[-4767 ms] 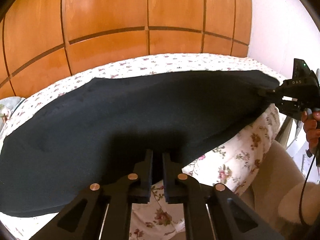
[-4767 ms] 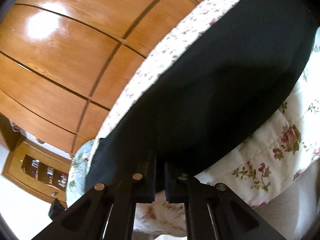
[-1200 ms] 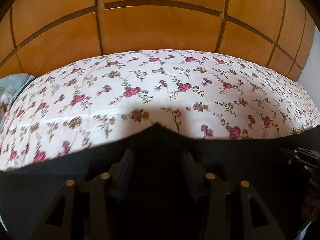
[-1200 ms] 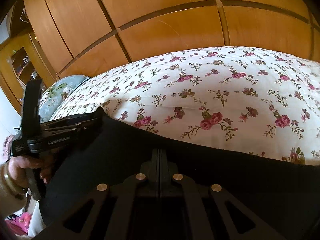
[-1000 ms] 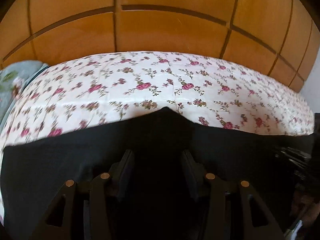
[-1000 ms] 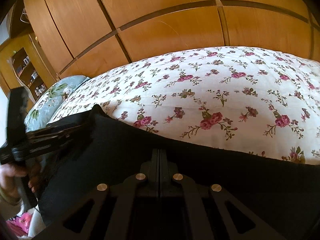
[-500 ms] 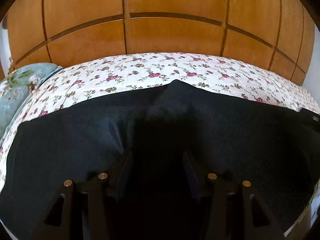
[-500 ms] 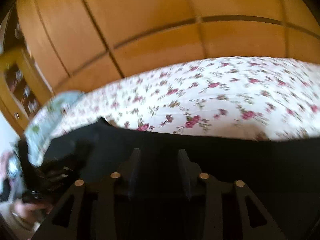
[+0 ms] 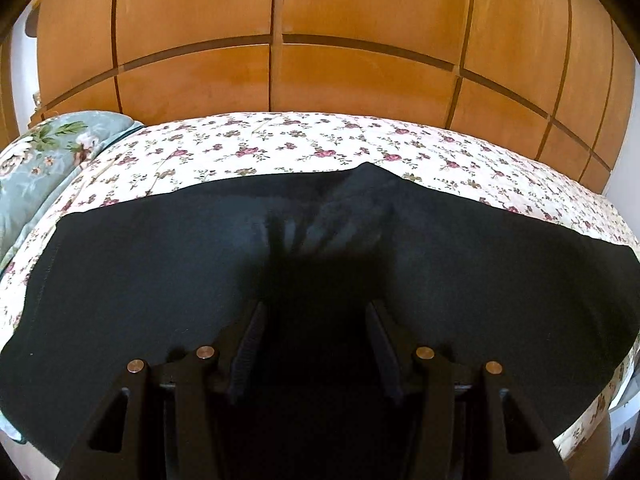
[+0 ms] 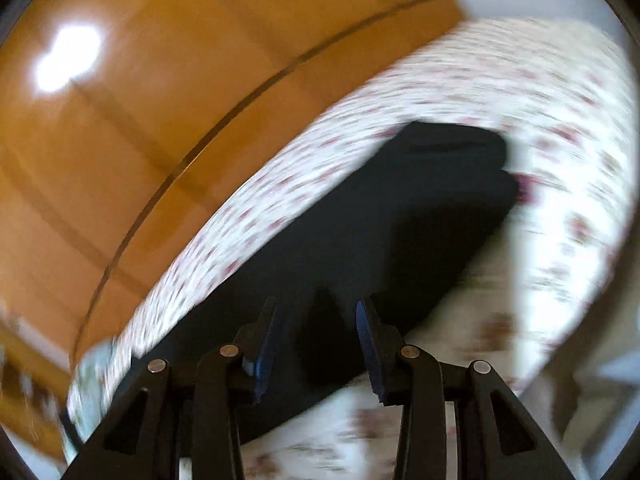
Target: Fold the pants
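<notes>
Left wrist view: the dark pants [image 9: 160, 264] lie spread on the floral bedspread [image 9: 304, 148]; the left gripper [image 9: 316, 344] stands released above them, pinching nothing.

Right wrist view, blurred: the right gripper [image 10: 316, 344] is opening over the pants [image 10: 360, 232], its pads clear of the cloth.

Left wrist view sharp and evenly lit, soft shadow pooling on the black fabric pants [image 9: 160, 280], right wrist view smeared with motion blur, white glare on the glossy orange-brown wooden wardrobe panels [image 10: 66, 58], fisheye-bent edges, dark corners
</notes>
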A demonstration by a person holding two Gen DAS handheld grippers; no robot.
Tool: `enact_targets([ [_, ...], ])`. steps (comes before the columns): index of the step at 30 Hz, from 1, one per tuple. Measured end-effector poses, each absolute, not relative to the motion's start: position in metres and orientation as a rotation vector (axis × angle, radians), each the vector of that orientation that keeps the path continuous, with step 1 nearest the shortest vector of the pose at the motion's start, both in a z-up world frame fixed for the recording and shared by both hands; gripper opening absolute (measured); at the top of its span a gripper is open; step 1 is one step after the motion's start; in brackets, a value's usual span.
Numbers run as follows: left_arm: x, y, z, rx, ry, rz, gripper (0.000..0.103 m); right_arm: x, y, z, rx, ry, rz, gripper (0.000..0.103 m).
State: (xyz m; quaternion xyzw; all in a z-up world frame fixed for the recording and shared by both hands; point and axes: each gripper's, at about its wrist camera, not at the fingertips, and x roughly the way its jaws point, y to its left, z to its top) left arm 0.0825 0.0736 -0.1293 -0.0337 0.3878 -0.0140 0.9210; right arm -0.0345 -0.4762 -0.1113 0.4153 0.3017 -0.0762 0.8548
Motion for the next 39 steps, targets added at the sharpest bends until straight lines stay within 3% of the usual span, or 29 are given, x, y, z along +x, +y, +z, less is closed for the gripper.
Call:
enact_targets([
  [6, 0.082, 0.074, -0.130, -0.035, 0.811, -0.017, 0.053, -0.038, -0.538, -0.146, 1.139, 0.559, -0.180, 0.056],
  [11, 0.083, 0.073, -0.132, -0.032, 0.822, -0.009, 0.053, -0.022, -0.563, -0.155, 1.227, 0.482, -0.191, 0.056],
  [14, 0.083, 0.073, -0.133, -0.030, 0.825, -0.012, 0.054, -0.010, -0.569, -0.155, 1.209, 0.488, -0.215, 0.039],
  [15, 0.083, 0.073, -0.133, -0.026, 0.825, -0.012, 0.054, -0.005, -0.572, -0.155, 1.190, 0.502, -0.211, 0.024],
  [17, 0.083, 0.071, -0.133, -0.013, 0.824, -0.013, 0.054, -0.001, -0.576, -0.150, 1.126, 0.507, -0.219, 0.021],
  [25, 0.083, 0.083, -0.127, -0.080, 0.837, -0.031, 0.054, -0.008, -0.575, -0.142, 1.107, 0.526, -0.266, 0.020],
  [39, 0.054, 0.120, -0.126, -0.211, 0.773, 0.056, 0.054, 0.004, -0.493, -0.020, 0.750, 0.509, -0.202, 0.020],
])
